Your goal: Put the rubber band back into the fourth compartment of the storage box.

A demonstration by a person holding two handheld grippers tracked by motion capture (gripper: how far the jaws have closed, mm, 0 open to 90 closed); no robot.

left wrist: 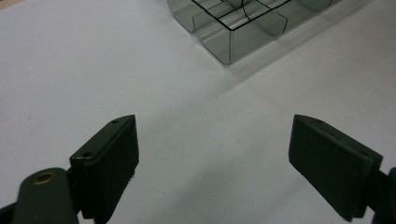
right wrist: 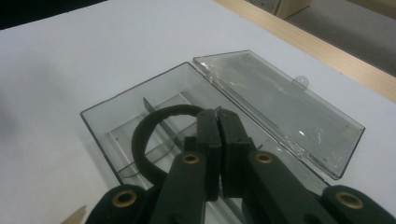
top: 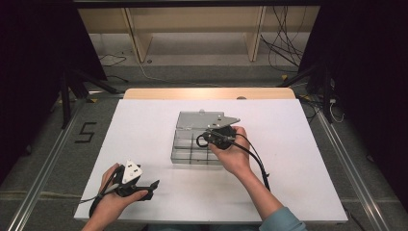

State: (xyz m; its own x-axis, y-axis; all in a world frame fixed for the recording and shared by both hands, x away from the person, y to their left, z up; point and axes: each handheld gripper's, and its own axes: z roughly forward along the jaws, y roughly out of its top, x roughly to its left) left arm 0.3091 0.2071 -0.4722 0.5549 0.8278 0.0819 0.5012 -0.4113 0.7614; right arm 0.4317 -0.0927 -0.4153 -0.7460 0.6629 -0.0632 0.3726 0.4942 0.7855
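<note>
A clear plastic compartment box stands at the middle of the white table, its hinged lid lying open on the far side. My right gripper hovers over the box's right part. In the right gripper view its jaws are shut on a black elastic band, whose loop hangs to the left above the box's compartments; the open lid lies beyond. My left gripper rests near the table's front left, open with nothing between its fingers. A corner of the box lies ahead of it.
The white table top has bare surface all round the box. A wooden strip runs along the far edge. Beyond it stand shelf legs and loose cables on the floor.
</note>
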